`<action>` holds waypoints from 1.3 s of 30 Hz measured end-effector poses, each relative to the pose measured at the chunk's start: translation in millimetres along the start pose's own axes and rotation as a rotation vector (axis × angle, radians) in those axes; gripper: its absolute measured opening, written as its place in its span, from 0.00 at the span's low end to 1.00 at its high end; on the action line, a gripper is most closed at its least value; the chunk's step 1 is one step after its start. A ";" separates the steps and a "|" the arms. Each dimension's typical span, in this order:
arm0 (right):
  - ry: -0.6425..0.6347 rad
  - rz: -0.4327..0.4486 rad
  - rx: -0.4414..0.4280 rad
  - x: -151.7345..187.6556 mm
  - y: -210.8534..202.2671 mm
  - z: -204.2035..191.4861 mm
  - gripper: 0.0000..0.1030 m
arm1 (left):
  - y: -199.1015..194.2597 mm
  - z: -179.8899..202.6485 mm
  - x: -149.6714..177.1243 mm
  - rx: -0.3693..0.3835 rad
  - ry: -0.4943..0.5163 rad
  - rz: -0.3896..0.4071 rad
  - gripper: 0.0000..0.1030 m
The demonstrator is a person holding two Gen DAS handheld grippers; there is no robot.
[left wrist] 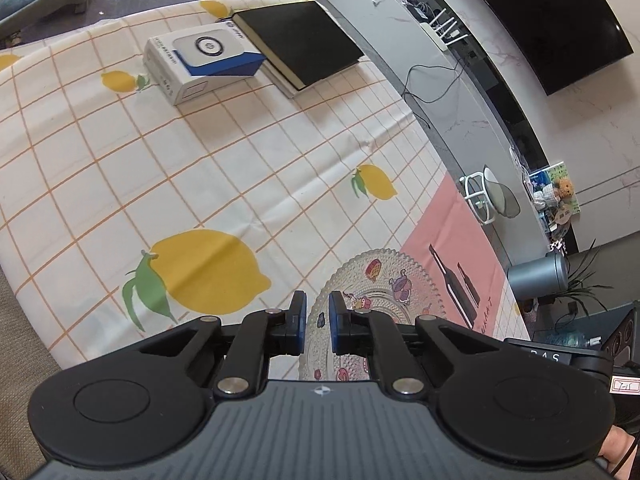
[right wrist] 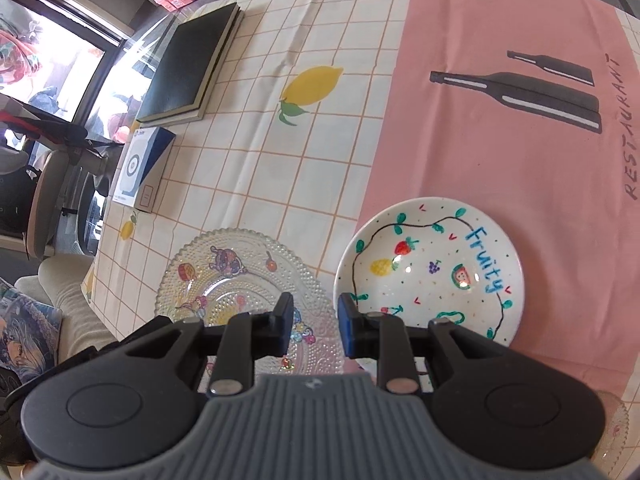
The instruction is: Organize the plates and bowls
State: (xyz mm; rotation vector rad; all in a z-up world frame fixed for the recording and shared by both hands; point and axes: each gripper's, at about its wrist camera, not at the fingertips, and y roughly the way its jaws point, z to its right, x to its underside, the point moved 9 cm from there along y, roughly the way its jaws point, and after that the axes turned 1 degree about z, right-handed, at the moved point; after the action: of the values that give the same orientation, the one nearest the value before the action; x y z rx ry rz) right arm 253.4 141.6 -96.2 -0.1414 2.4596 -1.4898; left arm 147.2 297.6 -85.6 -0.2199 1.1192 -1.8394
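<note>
A clear beaded glass plate with cartoon prints lies on the lemon tablecloth; it shows in the left wrist view (left wrist: 384, 280) and in the right wrist view (right wrist: 224, 276). A white bowl painted with fruit and the word "Fruity" (right wrist: 432, 268) sits on the pink mat right of it. My left gripper (left wrist: 317, 316) hovers over the glass plate's near left rim, jaws a narrow gap apart, holding nothing. My right gripper (right wrist: 314, 320) is open and empty above the gap between plate and bowl. Part of another glass rim (right wrist: 618, 420) peeks out at the lower right.
A black book (left wrist: 296, 40) and a white-and-blue box (left wrist: 200, 64) lie at the far side of the table. The pink mat (right wrist: 500, 128) carries bottle prints. A white rack with a grey bowl (left wrist: 492, 200) stands on the floor beyond the table edge.
</note>
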 end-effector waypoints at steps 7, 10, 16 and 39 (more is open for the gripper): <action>0.085 0.087 0.001 -8.7 -60.8 45.6 0.23 | 17.1 67.8 15.6 0.053 0.097 -0.072 0.12; 0.129 0.115 0.028 -2.4 -85.1 75.3 0.23 | 28.8 97.9 36.0 0.076 0.147 -0.108 0.12; 0.240 0.168 0.074 22.7 -128.9 146.2 0.23 | 48.1 152.3 85.9 0.110 0.257 -0.193 0.11; 0.495 0.219 0.139 175.0 -117.0 258.5 0.23 | 90.7 178.1 225.6 -0.027 0.791 -0.442 0.14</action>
State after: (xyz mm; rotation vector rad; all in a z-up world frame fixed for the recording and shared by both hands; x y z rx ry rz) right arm 149.3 -172.5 -136.7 0.5706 2.6009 -1.7493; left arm 181.4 0.2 -120.8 0.3051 1.7292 -2.3939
